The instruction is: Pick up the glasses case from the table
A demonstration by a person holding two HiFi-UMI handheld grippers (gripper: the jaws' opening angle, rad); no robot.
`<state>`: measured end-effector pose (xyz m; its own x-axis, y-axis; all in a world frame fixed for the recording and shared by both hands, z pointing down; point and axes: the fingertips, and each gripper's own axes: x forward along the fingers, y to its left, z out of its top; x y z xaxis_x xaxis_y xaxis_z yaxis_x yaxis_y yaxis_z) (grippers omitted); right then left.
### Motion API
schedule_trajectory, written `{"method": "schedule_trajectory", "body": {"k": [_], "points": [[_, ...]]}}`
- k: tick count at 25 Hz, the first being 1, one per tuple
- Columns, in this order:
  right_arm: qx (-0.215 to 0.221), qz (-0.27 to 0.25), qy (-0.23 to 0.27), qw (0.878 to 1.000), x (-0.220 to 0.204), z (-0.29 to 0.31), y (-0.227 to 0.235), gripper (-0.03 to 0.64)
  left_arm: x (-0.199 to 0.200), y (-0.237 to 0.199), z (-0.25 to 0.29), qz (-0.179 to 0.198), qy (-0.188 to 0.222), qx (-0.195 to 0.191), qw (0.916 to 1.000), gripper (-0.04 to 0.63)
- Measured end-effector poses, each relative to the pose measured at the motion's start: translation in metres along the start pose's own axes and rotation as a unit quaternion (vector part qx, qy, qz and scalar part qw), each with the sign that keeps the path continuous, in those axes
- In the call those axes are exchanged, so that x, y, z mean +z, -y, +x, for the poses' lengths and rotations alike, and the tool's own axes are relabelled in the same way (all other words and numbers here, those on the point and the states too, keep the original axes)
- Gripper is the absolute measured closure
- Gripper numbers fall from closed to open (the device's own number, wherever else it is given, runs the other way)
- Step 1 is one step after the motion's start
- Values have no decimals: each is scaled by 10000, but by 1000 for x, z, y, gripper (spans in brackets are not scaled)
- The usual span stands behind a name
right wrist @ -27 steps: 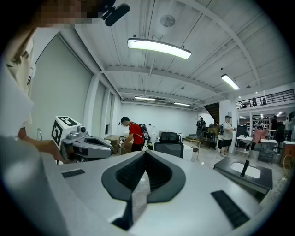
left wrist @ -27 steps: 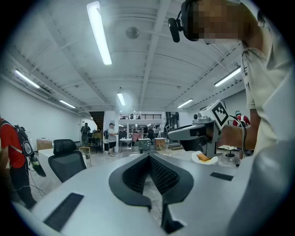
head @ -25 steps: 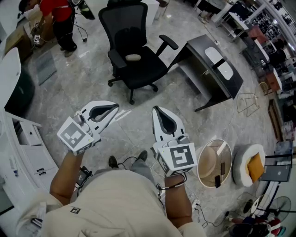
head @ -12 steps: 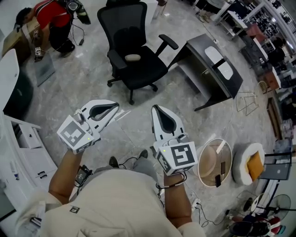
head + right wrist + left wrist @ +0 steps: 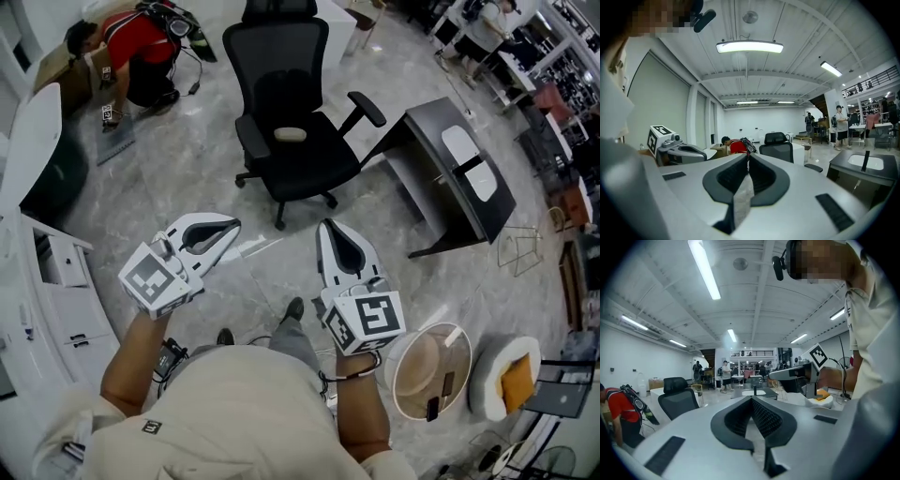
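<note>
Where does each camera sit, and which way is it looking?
Head view: on the person's head, facing down at left gripper, right gripper, forearms, office chair.
Left gripper view: on that gripper, along its shut jaws; torso at right.
Right gripper view: likewise; torso at left.
Shared: all three show the office chair.

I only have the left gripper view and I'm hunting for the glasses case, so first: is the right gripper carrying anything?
Observer: No. The right gripper has its fingers together, with nothing between them.
Operator: Is there anything case-like that I can't see?
Observer: In the head view, a small pale oblong thing lies on the seat of the black office chair. I cannot tell whether it is the case.
Operator: What is below me?
Observer: Marble floor, not a tabletop.
</note>
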<state>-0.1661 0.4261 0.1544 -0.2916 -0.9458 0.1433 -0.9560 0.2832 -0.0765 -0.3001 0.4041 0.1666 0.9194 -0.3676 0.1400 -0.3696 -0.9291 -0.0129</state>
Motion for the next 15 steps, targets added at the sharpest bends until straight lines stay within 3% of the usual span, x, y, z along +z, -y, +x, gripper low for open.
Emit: {"method": "schedule_trajectory", "body": {"k": [6, 15], "points": [[462, 133, -111, 9988, 3, 36, 62, 591, -3, -16, 48, -105, -180, 411, 9989, 581], [1060, 199, -168, 9940, 9, 69, 111, 589, 0, -26, 87, -205, -326, 1005, 9942, 581]]}}
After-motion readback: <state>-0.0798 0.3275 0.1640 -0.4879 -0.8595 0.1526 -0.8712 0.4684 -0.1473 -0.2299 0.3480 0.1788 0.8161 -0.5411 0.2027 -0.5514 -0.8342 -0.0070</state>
